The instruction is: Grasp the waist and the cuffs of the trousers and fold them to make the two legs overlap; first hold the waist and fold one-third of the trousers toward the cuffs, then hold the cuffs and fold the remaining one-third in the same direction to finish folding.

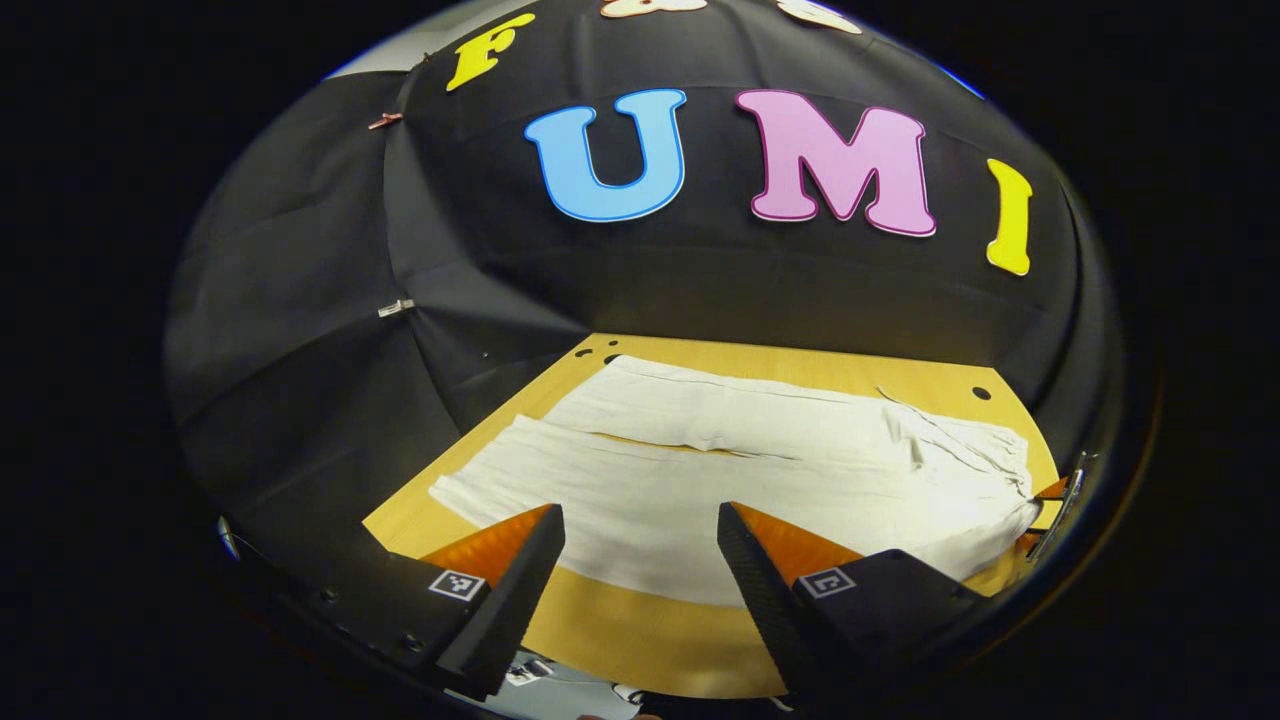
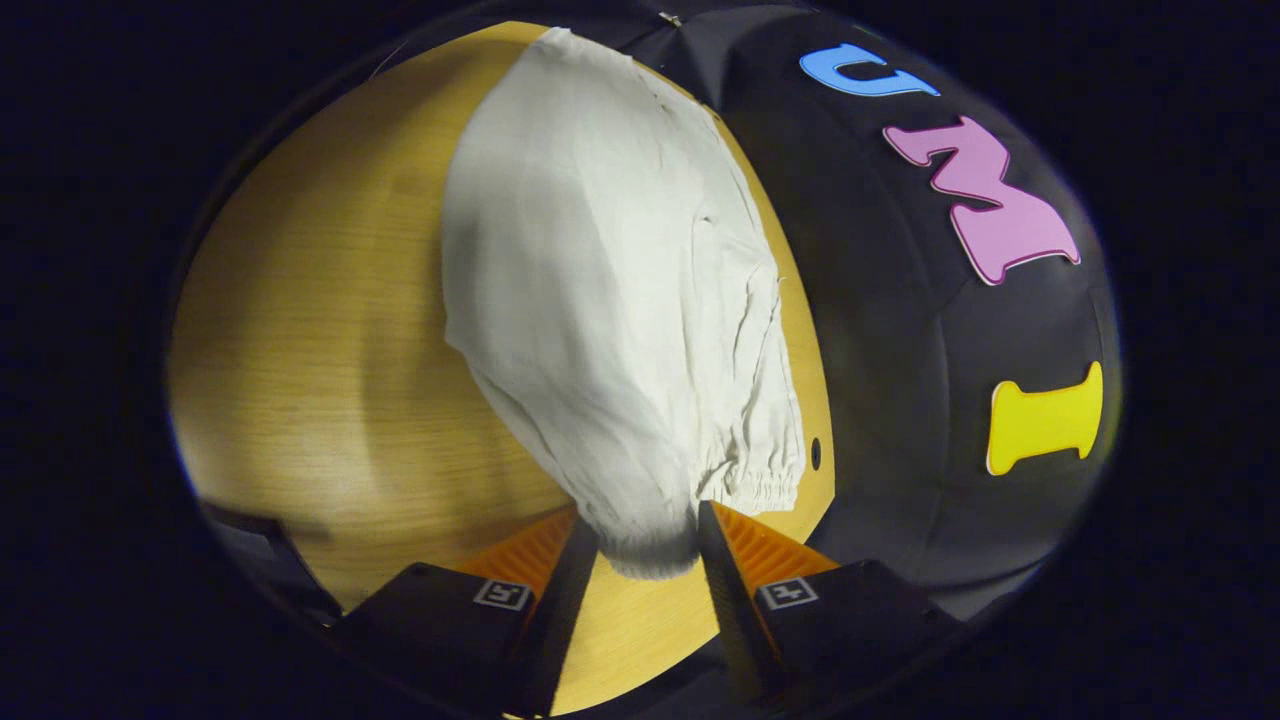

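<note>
Here, left gripper view: white trousers [image 1: 740,470] lie flat on a wood table [image 1: 640,640], spanning the middle of the frame, two legs side by side running toward the left with a thin gap of table between them, the gathered waist bunched at the right edge. Left gripper [image 1: 640,540] at bottom centre, fingers spread wide, hovering over the near leg's lower edge; nothing between the fingers, and whether the tips touch the cloth is hard to tell. At the far right edge, by the waist, part of the other gripper [image 1: 1060,505] pokes in, right at the fabric. Black cloth wall [image 1: 330,330] fills the upper frame, two small clips on it at upper left. Small holes in the table at its far corners. Right gripper view: trousers [image 2: 610,290] run from top centre down to bottom centre, elastic waist lowest, creased and puckered at lower right. Right gripper [image 2: 645,545] at bottom centre; a corner of the waist sits between its fingers, which stand fairly close on either side of the fabric; can't tell if they actually press on it. Bare table [image 2: 310,330] takes the left half, wall [image 2: 900,330] the right. A dark hole in the table just right of the waistband.
</note>
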`<state>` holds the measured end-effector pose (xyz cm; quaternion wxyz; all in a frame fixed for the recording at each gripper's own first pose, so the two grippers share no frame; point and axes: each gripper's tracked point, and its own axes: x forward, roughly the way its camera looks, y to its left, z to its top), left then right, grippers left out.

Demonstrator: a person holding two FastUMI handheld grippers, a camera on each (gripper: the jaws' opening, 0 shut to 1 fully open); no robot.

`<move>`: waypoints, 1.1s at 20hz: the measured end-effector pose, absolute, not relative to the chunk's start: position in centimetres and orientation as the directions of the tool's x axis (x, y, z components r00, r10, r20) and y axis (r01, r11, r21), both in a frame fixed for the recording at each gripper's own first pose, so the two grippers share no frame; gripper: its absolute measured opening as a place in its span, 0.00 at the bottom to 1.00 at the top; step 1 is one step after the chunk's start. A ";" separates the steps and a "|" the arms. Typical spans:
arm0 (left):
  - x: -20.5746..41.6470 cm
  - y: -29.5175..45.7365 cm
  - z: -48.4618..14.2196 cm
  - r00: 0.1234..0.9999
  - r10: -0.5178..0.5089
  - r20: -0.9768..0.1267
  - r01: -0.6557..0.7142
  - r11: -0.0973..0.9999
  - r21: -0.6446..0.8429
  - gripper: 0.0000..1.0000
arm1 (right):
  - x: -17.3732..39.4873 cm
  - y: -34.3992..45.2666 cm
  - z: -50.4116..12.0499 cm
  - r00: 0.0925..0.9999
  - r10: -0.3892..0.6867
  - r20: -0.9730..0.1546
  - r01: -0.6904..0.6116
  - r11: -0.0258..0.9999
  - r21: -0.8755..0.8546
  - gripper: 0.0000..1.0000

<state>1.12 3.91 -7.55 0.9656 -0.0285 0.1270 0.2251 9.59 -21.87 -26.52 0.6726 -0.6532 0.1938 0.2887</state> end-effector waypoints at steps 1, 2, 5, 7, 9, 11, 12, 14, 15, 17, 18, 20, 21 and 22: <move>0.8 4.2 -7.8 0.863 0.432 -0.262 -0.447 0.895 0.005 0.98 | 9.5 -21.7 -26.8 0.750 0.128 -0.648 -0.651 -0.025 -0.758 0.62; 0.5 4.4 -8.1 0.859 0.435 -0.270 -0.451 0.893 0.006 0.98 | 9.4 -21.9 -27.1 0.738 0.118 -0.664 -0.666 -0.029 -0.746 0.53; -1.3 5.1 -10.5 0.839 0.439 -0.321 -0.457 0.889 0.021 0.98 | 9.2 -21.9 -27.1 0.711 0.116 -0.693 -0.695 -0.032 -0.719 0.40; -2.6 5.9 -12.4 0.816 0.451 -0.361 -0.466 0.883 0.052 0.98 | 9.4 -21.9 -27.4 0.687 0.111 -0.718 -0.719 -0.036 -0.694 0.33; -4.0 7.2 -14.0 0.788 0.470 -0.398 -0.475 0.875 0.095 0.98 | 9.5 -22.2 -27.8 0.668 0.081 -0.740 -0.739 -0.046 -0.672 0.31; -5.2 8.7 -14.9 0.762 0.485 -0.428 -0.483 0.867 0.123 0.98 | 9.6 -22.1 -28.0 0.643 0.051 -0.765 -0.762 -0.059 -0.645 0.24; -5.8 9.4 -14.9 0.753 0.494 -0.434 -0.490 0.862 0.131 0.98 | 9.4 -22.2 -27.8 0.625 0.047 -0.779 -0.777 -0.060 -0.627 0.23; -6.5 10.9 -15.4 0.744 0.499 -0.444 -0.495 0.858 0.136 0.97 | 9.3 -22.3 -27.7 0.582 0.033 -0.812 -0.811 -0.049 -0.583 0.14; -6.8 11.7 -15.8 0.739 0.501 -0.450 -0.491 0.858 0.149 0.97 | 9.4 -22.2 -28.0 0.559 0.022 -0.829 -0.827 -0.051 -0.559 0.11; -6.7 15.0 -16.6 0.745 0.501 -0.441 -0.437 0.866 0.244 0.97 | 9.2 -21.9 -27.7 0.517 -0.010 -0.856 -0.855 -0.037 -0.517 0.07; -6.8 17.3 -17.1 0.740 0.520 -0.427 -0.397 0.850 0.347 0.97 | 9.2 -21.9 -27.6 0.517 -0.028 -0.855 -0.856 -0.039 -0.516 0.07; -6.6 21.6 -18.2 0.733 0.544 -0.408 -0.297 0.796 0.528 0.97 | 9.1 -22.0 -27.6 0.531 -0.053 -0.846 -0.846 -0.080 -0.526 0.07; -6.2 23.4 -19.0 0.736 0.537 -0.412 -0.248 0.781 0.574 0.96 | 9.1 -22.0 -27.5 0.537 -0.060 -0.841 -0.842 -0.106 -0.529 0.07; -5.7 24.7 -19.8 0.740 0.523 -0.423 -0.204 0.774 0.600 0.97 | 9.0 -22.1 -27.6 0.540 -0.073 -0.838 -0.839 -0.128 -0.530 0.07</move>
